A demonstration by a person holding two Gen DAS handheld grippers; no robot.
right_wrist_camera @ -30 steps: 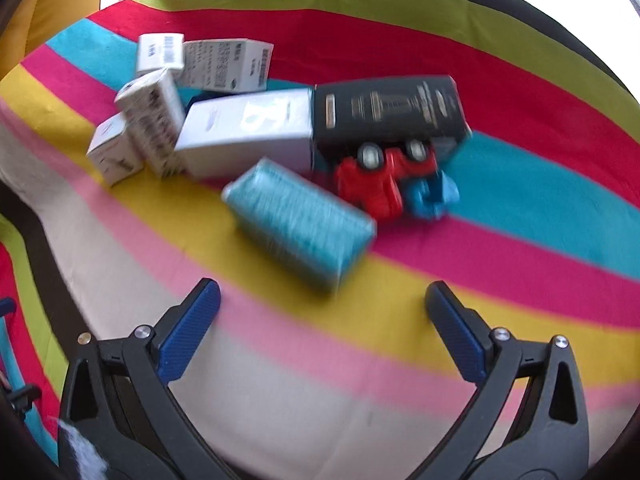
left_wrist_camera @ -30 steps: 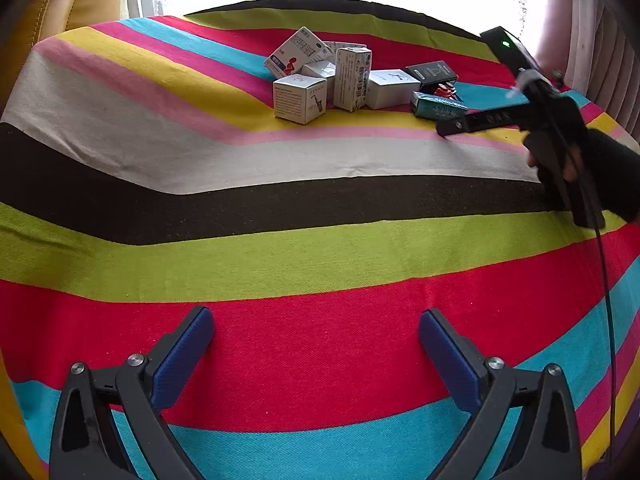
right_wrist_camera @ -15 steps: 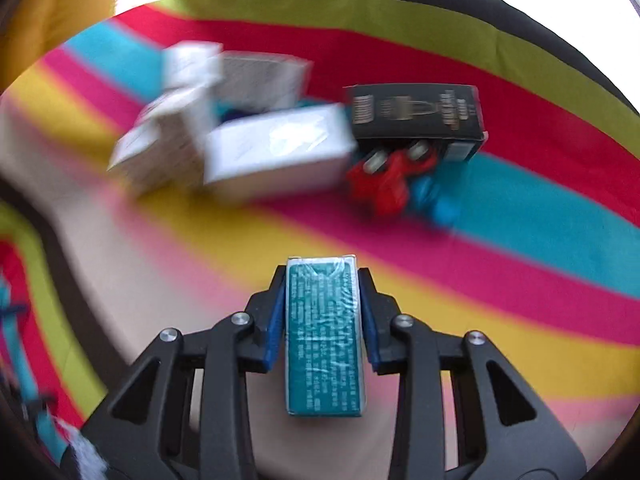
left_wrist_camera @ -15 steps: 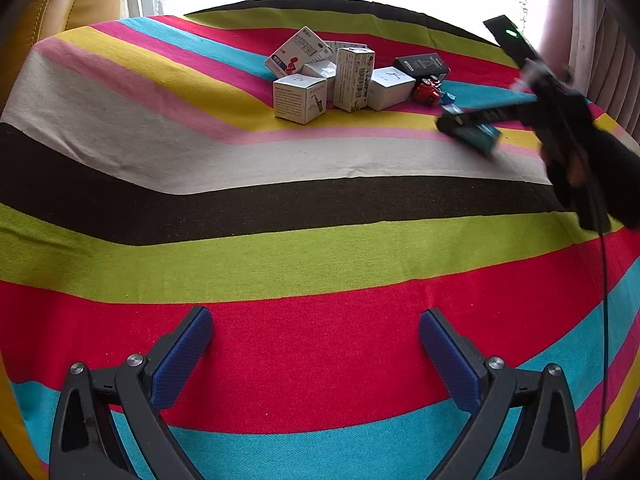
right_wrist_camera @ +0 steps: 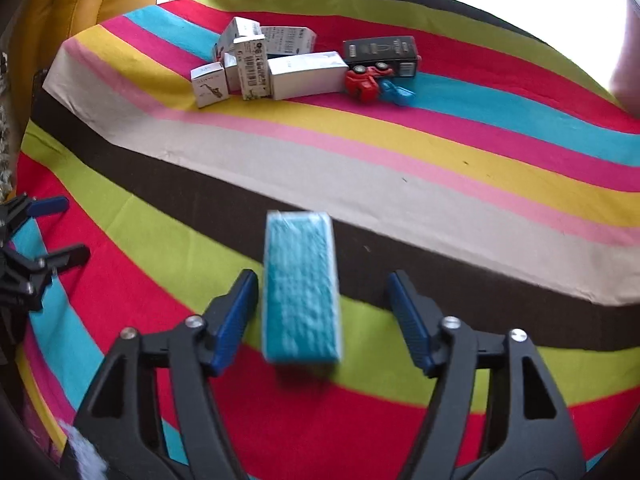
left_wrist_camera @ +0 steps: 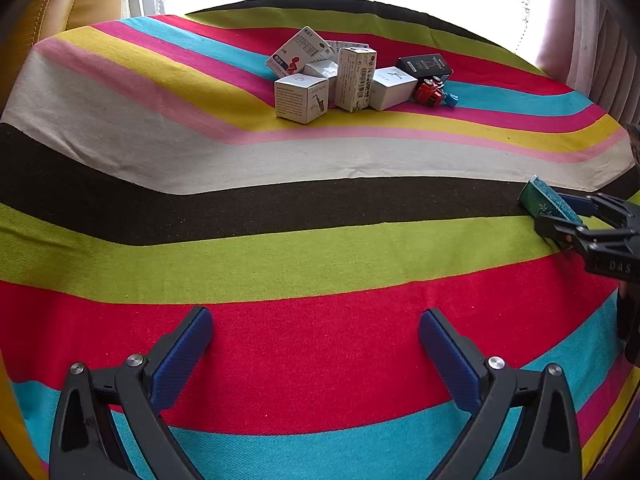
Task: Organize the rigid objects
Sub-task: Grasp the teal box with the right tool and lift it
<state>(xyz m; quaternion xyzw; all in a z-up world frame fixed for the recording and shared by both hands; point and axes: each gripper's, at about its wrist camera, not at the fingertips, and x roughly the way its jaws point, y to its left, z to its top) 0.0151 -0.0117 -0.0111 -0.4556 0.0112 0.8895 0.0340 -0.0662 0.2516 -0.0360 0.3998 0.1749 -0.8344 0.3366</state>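
A teal box (right_wrist_camera: 300, 288) lies between the jaws of my right gripper (right_wrist_camera: 321, 280), which are opening; gaps show on both sides and the pads do not press it. It sits over the black and green stripes of the striped cloth (right_wrist_camera: 400, 184). The left wrist view shows the same teal box (left_wrist_camera: 546, 202) and right gripper (left_wrist_camera: 558, 214) at the right edge. My left gripper (left_wrist_camera: 314, 316) stands open over the red stripe with nothing in it. Far back, a cluster of white boxes (right_wrist_camera: 260, 68) stands with a black box (right_wrist_camera: 380, 54) and a red toy car (right_wrist_camera: 362, 80).
A blue toy piece (right_wrist_camera: 396, 94) lies beside the red car. A yellow chair back (right_wrist_camera: 80, 0) rises beyond the cloth's far left corner. A pale curtain (left_wrist_camera: 600, 40) hangs at the far right. The left gripper (right_wrist_camera: 74, 227) shows at the right wrist view's left edge.
The right gripper shut on the teal box beside the cluster, carried it away toward the near stripes, and its jaws have now parted from it. The left gripper has not moved.
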